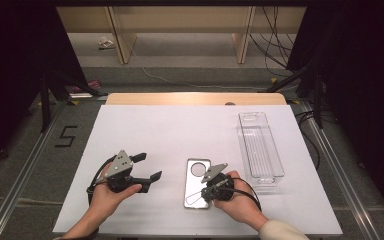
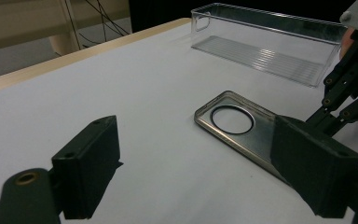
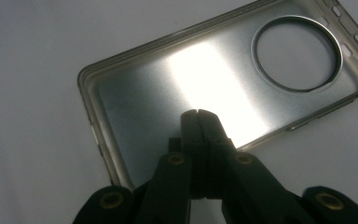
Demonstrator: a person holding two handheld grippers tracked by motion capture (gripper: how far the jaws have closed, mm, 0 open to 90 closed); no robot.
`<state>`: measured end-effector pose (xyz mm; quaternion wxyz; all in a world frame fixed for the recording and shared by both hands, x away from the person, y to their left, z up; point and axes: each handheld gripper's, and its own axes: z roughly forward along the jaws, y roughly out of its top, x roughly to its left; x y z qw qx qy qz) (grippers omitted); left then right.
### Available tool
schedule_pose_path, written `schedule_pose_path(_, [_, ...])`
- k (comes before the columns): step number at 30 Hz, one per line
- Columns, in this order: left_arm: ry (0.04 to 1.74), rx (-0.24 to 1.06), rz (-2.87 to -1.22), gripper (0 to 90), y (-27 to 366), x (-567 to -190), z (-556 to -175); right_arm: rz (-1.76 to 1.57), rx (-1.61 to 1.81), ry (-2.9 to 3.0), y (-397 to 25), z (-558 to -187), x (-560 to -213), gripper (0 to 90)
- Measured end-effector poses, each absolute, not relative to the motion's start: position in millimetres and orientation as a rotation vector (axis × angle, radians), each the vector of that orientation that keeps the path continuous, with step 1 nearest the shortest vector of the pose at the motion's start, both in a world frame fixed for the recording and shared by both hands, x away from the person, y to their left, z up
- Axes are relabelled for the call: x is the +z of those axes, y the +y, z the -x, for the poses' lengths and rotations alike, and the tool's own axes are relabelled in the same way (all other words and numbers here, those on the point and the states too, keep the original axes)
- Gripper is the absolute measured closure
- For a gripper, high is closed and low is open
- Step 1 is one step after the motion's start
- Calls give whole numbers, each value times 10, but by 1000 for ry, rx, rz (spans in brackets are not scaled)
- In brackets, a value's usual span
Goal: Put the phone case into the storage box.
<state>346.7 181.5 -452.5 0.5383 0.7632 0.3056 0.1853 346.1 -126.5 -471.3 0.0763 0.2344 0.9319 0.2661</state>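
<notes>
Here we are at the white table (image 1: pixel 155 135), and the action centres on the phone case (image 1: pixel 197 182), lying flat with its open side up in the lower middle of the high view, its round camera cutout toward the top of the frame. The right gripper (image 3: pixel 198 113) sits right over it: in the right gripper view its 2 black jaws rise from the bottom centre, pressed together tip to tip with nothing between them, poised above the shiny inner face of the case near the long edge at the bottom of that frame. I cannot tell whether the tips touch the surface. Closed like that, my read is that it is lining up on that rim, and it would have to part its jaws before it could take hold.

Over at lower left in the high view, the left gripper (image 1: pixel 147 167) waits well apart from the case, jaws spread wide and empty, pointing toward it. In the left gripper view the case lies right of centre between those 2 open jaws, so this hand looks ready to steady or receive.

At the right of the high view stands the clear plastic bin (image 1: pixel 260 147), empty, long side running up the frame, just beside the case: a likely destination.
</notes>
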Motion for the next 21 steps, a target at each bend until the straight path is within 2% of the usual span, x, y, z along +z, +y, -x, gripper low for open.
schedule_pose_path(10, [726,440,-1818,160,1812,-4525,-3465,-708,800,2796,-1281,-3467,-4711,900])
schedule_pose_path(16, [723,439,-1822,160,1811,-4527,-3466,-707,849,2767,-1293,-3475,-4671,826])
schedule_pose_path(19, [721,438,-1824,160,1809,-4528,-3467,-692,882,2749,-1292,-3480,-4636,766])
schedule_pose_path(20, [721,437,-1824,160,1809,-4528,-3467,-675,882,2745,-1291,-3480,-4606,683])
schedule_pose_path(21, [721,436,-1824,160,1808,-4528,-3466,-675,882,2745,-1291,-3480,-4606,683])
